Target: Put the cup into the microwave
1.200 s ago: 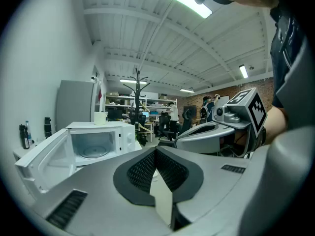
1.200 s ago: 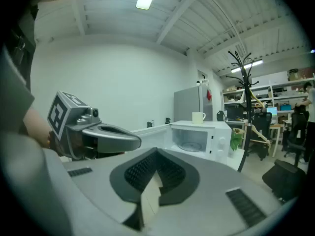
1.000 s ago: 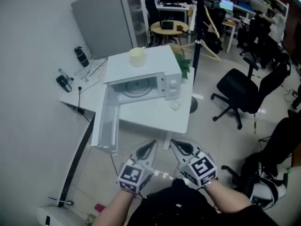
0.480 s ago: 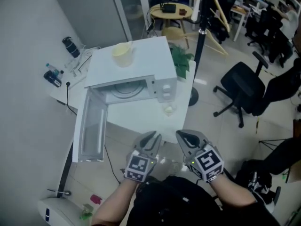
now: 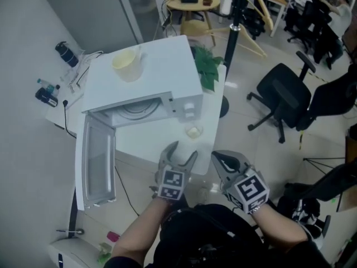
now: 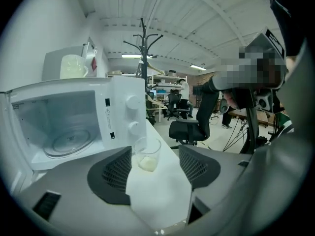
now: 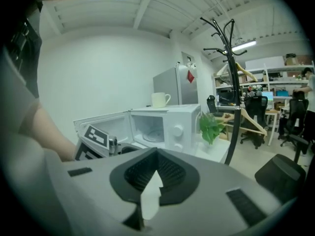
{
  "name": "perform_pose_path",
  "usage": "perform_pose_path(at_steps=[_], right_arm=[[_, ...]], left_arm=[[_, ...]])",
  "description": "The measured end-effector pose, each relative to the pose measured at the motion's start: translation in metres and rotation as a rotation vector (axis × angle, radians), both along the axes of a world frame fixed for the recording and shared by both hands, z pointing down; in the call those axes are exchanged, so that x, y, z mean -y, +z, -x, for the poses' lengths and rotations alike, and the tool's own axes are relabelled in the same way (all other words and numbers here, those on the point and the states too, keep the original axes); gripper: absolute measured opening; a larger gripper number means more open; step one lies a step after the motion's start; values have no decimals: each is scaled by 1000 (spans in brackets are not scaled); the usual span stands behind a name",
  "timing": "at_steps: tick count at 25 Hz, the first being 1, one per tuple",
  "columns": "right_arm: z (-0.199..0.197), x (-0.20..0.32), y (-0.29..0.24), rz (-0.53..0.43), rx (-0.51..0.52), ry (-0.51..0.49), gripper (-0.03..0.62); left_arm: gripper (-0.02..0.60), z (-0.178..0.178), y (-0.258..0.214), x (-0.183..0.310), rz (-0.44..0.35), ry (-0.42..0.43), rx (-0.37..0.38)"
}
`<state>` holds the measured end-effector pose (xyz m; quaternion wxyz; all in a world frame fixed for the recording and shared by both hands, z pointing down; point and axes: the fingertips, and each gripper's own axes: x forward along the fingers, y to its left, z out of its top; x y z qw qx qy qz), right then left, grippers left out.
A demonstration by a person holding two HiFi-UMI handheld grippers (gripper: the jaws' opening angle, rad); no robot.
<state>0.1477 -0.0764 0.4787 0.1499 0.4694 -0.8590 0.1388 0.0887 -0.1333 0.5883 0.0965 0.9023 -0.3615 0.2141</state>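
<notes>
Easy to tip the cup (image 6: 146,155), toward the near edge of the table (image 5: 150,141), by coming in off-centre with the left gripper (image 5: 182,151), jaws just opened and empty; right gripper (image 5: 217,156) jaws clenched on nothing.

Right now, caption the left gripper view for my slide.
Left gripper, jaws just opening and empty, aims at the clear cup on the white table beside the open microwave.

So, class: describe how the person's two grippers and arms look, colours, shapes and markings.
The left gripper and right gripper are grey, with tapering jaws lined by dark ribbed pads. Each carries a white cube with black square markers. The person wears a dark top.
</notes>
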Motion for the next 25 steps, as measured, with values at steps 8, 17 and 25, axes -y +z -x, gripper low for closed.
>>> perform_pose_path(at_steps=[8, 17, 25], right_arm=[[-6, 27, 10, 27, -8, 60, 11], [-15, 41, 21, 73, -28, 113, 11], [-23, 41, 26, 79, -41, 123, 11]], left_arm=[[371, -19, 58, 42, 52, 58, 42], [371, -46, 83, 65, 61, 96, 62], [343, -54, 93, 74, 70, 76, 76]])
